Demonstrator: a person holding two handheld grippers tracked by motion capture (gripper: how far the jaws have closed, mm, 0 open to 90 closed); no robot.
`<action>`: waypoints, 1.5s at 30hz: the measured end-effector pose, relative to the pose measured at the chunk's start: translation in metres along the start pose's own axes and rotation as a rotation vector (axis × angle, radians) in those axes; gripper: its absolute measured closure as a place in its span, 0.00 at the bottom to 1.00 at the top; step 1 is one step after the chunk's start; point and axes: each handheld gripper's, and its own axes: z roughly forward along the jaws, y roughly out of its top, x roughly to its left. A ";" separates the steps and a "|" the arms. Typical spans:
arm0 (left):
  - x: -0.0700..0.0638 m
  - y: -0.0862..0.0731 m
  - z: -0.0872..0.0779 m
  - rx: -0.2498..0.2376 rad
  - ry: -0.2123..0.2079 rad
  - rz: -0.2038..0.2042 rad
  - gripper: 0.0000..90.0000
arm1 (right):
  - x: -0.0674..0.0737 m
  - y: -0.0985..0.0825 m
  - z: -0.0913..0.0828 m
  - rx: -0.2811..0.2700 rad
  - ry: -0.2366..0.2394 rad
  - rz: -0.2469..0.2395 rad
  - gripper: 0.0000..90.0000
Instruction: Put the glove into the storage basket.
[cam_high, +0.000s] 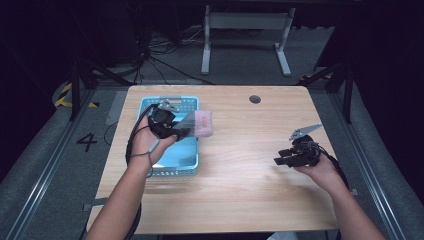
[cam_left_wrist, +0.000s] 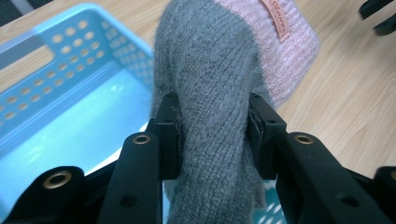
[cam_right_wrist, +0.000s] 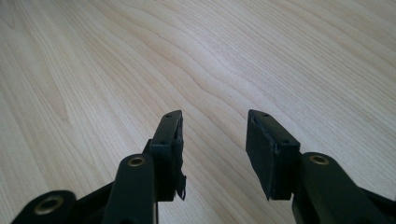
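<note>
**Left tool held knit over basket edge; right tool idle**

Far left of the tabletop (cam_high: 240, 170): a light blue basket (cam_high: 186, 161) with perforated walls sat near the left edge. Its floor looked bare where visible in the left gripper view.

The left hand (cam_high: 148, 142) reached in from below and carried the left tool (cam_high: 181, 131) above the basket's right half. The jaws were clamped on a knit (cam_left_wrist: 210, 93), gripping its grey part from both sides; in the left gripper view the grey wool bulged out between and above the pads and hung down below them. The knit was lifted clear of the tabletop. Its pink end (cam_high: 204, 123) stuck out to the right, just past the basket's right wall and over bare wood. A small tan label (cam_left_wrist: 275, 18) showed on the pink part. Whether the knit was one piece or two, could not tell.

Middle of the tabletop: bare wood, with a round dark grommet (cam_high: 255, 99) near the far edge.

Right side: the right hand (cam_high: 324, 170) held the right tool (cam_high: 281, 159) low over the wood, well apart from basket and knit, pointing left. The jaws stood wide with nothing between them; the right gripper view showed plain wood grain past both pads.
</note>
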 end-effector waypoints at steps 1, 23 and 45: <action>0.004 -0.002 -0.003 0.008 0.006 0.001 0.70 | 0.000 0.001 0.001 0.001 0.001 -0.004 0.63; 0.061 -0.034 0.027 0.175 0.011 -0.067 0.69 | 0.003 -0.010 0.003 0.021 -0.006 0.006 0.63; 0.068 -0.035 0.079 0.277 0.040 -0.050 0.48 | 0.006 -0.023 -0.004 0.017 -0.014 0.019 0.62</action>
